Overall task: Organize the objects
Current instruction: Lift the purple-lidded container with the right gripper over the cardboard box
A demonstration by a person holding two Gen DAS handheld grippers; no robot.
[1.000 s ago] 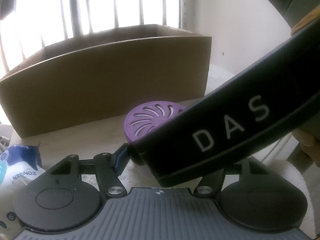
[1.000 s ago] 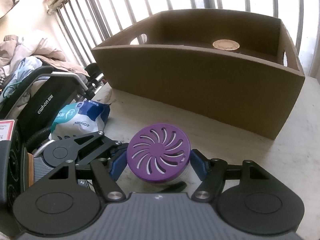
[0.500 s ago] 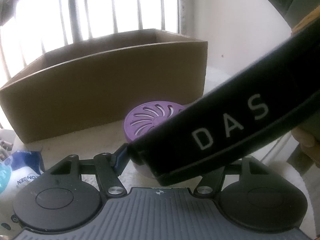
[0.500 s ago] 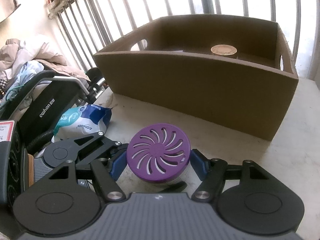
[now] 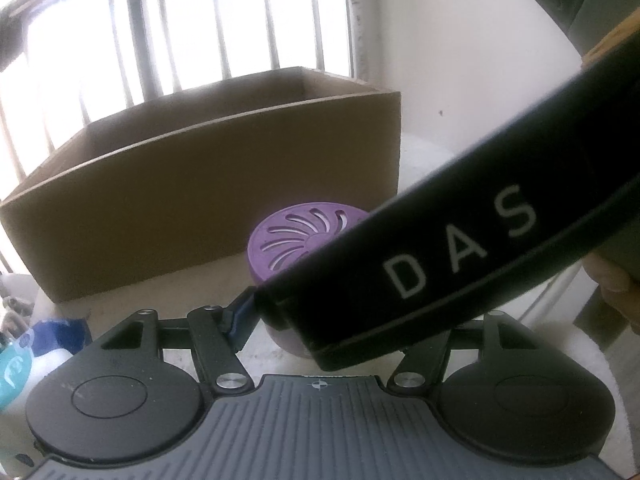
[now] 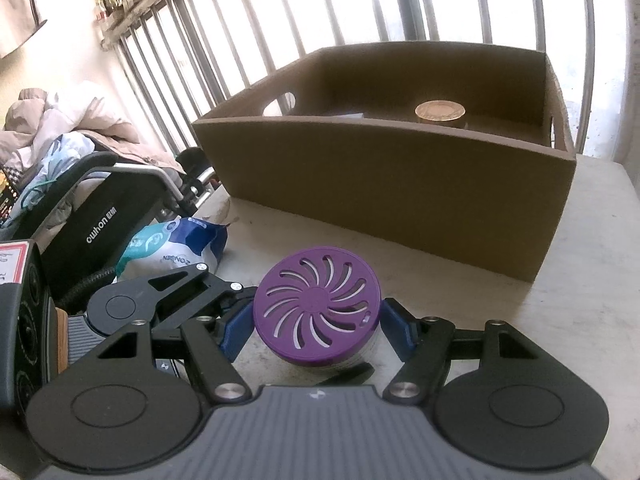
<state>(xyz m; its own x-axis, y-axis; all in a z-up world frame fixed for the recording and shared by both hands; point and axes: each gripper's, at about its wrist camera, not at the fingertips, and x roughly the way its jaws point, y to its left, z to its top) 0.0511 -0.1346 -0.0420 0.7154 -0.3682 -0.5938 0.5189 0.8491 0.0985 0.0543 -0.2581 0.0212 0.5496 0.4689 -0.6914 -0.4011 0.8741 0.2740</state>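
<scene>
My right gripper (image 6: 318,330) pinches the purple vented canister (image 6: 316,312); left gripper (image 5: 344,320) clamps a black "DAS" bar (image 5: 460,256). Next, probably: lift canister into cardboard box (image 6: 384,176).

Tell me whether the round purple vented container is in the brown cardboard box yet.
Out. The purple container sits on the tabletop before the box.

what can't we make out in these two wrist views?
- Left wrist: right finger of the left gripper hidden by the black DAS bar; so is part of the purple container.
- Right wrist: box floor hidden by its front wall; only a round lid shows.
- Right wrist: pad contact with the container unclear.
</scene>
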